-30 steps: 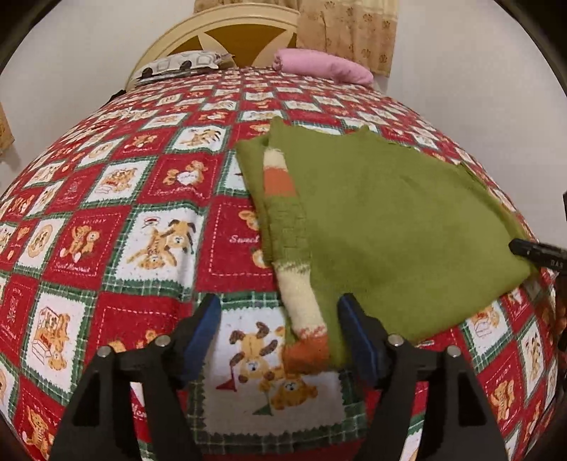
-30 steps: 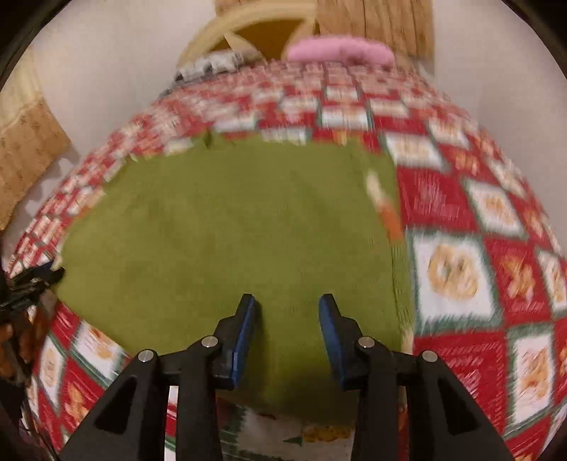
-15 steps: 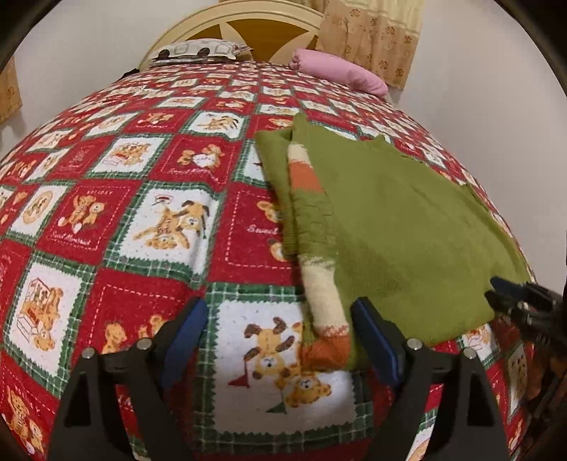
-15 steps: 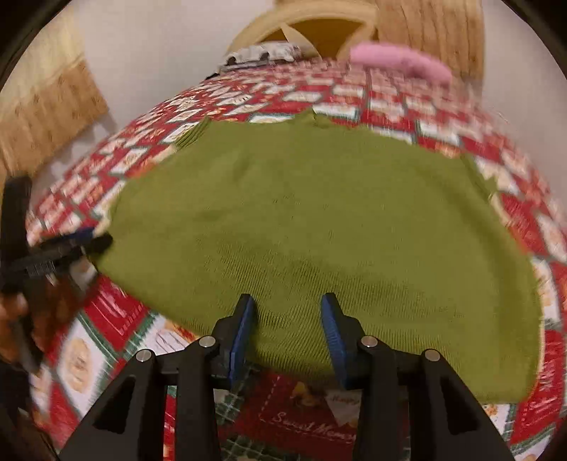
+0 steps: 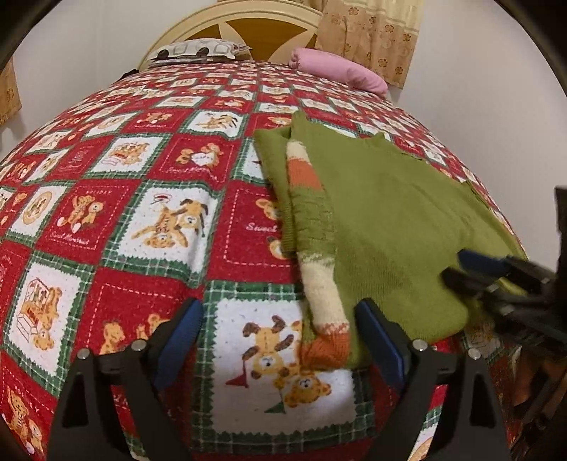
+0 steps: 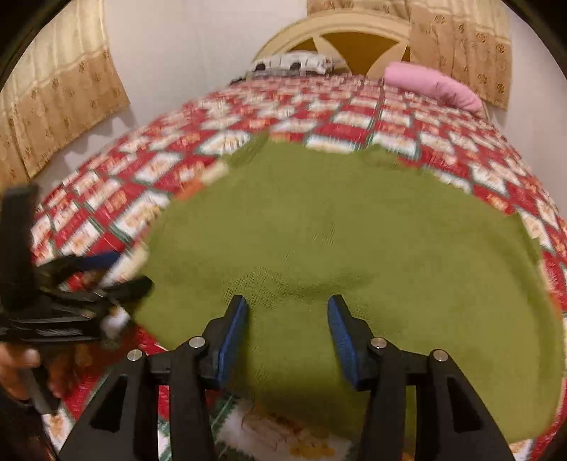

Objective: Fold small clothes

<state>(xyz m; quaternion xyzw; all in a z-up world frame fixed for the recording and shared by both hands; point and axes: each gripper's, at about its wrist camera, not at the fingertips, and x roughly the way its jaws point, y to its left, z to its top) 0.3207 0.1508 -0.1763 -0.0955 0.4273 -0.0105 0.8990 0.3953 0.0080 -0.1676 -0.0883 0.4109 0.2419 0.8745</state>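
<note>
Bedspread (image 5: 106,220), red and white patchwork with bear motifs, covers the whole work surface. The left gripper (image 5: 280,340) hangs over its near edge with jaws spread wide; they have just been opening. Only the bedspread and the near end of a striped sleeve (image 5: 315,248) lie between its blue pads (image 5: 180,333), and neither pad touches cloth.

The green sweater (image 5: 389,220) lies flat on the right half of the bed, back side up. Its long axis runs from the near bed edge toward the headboard (image 5: 255,32), with the hem end near and the neck end far. The sleeve, banded in cream, orange and green, is folded along the sweater's left edge and runs parallel to that axis; its orange cuff is the nearest point.

In the left wrist view, the right gripper (image 5: 460,266) enters from the right frame edge over the sweater's near right corner. It is motion-blurred and cut off, so pad contact cannot be determined there.

In the right wrist view, the right gripper (image 6: 287,326) is over the sweater (image 6: 354,248) with jaws partly apart, having just been opening. Green knit fills the gap between them, but the pads are not pressed together on it.

Limits of visibility:
- The far half of the right wrist view is blurred; pattern detail on the bedspread is unreadable.
- The sweater's right sleeve is not discernible in either view.
- A hand (image 6: 21,368) holding the left gripper is cut off at the left edge.

A pink pillow (image 5: 340,71) lies at the far right by the headboard.
</note>
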